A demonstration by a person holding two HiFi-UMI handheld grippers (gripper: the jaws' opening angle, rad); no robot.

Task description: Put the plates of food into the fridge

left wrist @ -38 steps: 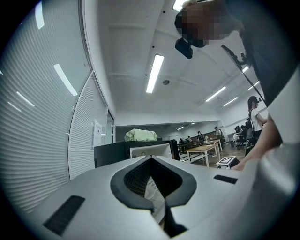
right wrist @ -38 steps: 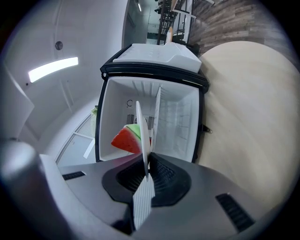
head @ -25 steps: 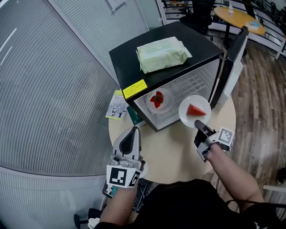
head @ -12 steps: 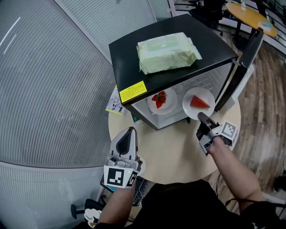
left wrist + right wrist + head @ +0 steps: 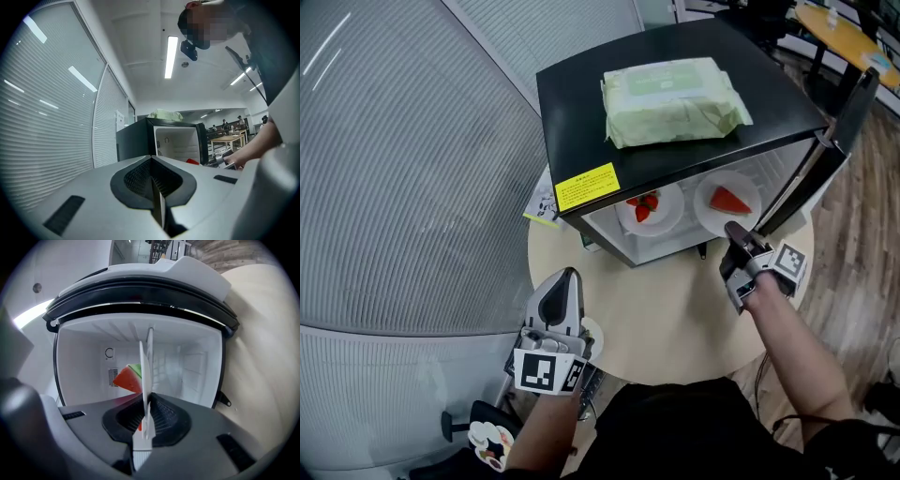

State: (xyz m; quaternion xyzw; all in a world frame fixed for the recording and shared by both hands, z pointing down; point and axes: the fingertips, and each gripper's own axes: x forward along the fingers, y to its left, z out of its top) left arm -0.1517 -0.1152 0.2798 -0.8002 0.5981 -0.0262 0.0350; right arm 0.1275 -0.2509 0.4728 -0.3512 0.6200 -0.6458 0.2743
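Note:
A black mini fridge [image 5: 675,150] stands open on the round table [image 5: 675,319]. Inside on the left sits a white plate of strawberries [image 5: 649,208]. My right gripper [image 5: 733,234] is shut on the near rim of a white plate with a watermelon slice [image 5: 727,201], held in the fridge's opening on the right. In the right gripper view the plate [image 5: 144,376] shows edge-on between my jaws [image 5: 145,425], with the watermelon [image 5: 127,379] before the white fridge interior [image 5: 192,362]. My left gripper [image 5: 561,289] hangs shut and empty over the table's near left edge; its shut tips [image 5: 157,187] face the fridge [image 5: 176,140].
A green pack of wipes [image 5: 675,98] lies on the fridge top. The fridge door [image 5: 839,131] stands open at the right. A small printed box [image 5: 542,206] lies left of the fridge. Slatted glass walls close off the left side.
My right gripper has carried the watermelon plate forward into the fridge opening. My left gripper has sunk a little and drawn back toward the table's near edge.

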